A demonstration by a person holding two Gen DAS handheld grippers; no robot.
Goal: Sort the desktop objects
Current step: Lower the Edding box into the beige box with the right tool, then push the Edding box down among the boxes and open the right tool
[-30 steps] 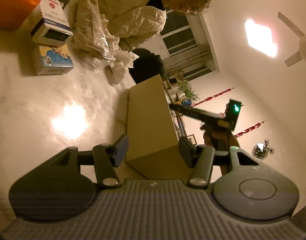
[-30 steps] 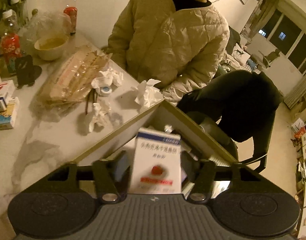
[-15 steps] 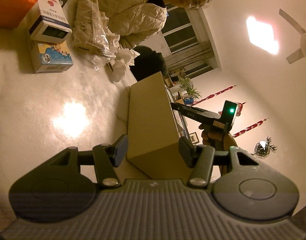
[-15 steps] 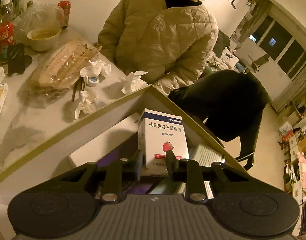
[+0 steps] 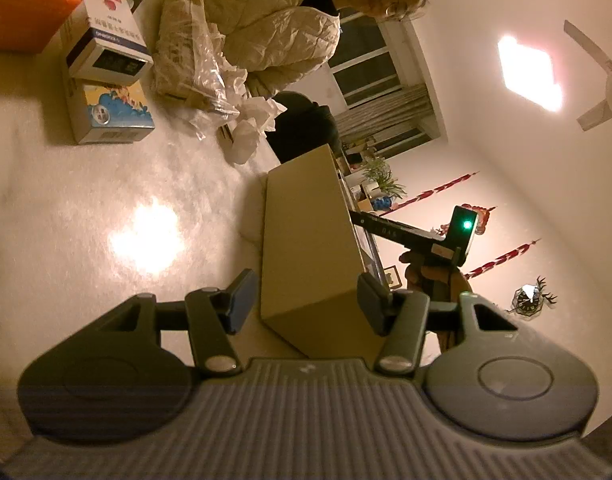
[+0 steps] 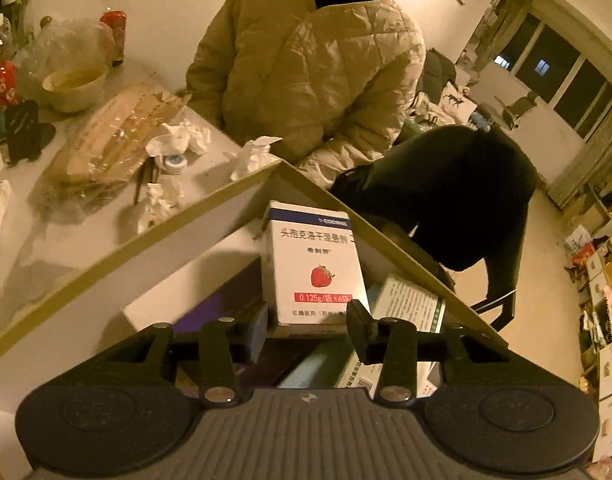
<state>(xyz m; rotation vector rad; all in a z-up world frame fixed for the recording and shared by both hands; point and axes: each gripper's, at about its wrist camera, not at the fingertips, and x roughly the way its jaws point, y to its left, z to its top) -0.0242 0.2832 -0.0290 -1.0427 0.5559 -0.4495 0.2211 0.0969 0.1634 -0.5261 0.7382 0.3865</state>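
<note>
A tan cardboard carton point(image 6: 146, 236) stands on the pale table with its top open. Inside it a white medicine box with a strawberry picture point(image 6: 313, 264) stands upright among other packs. My right gripper point(image 6: 307, 320) hangs over the carton with its jaws opening. The fingertips flank the medicine box's lower edge, and I see no pad pressing on it. My left gripper point(image 5: 306, 300) is open and low at the table. The carton's near corner point(image 5: 306, 248) sits between its fingers, with a strip of table showing beside the left pad.
Two small boxes point(image 5: 110, 112) lie stacked beside an orange bag point(image 5: 30, 0). Crumpled tissues point(image 6: 178, 140), a plastic wrapper point(image 6: 114, 136), a bowl point(image 6: 74, 84) and bottles crowd the far side. A person in a padded jacket point(image 6: 313, 72) sits across the table.
The right gripper let go of the medicine box, shut in front of it, then spread again. The box now stands inside the carton. The left gripper stayed put.
</note>
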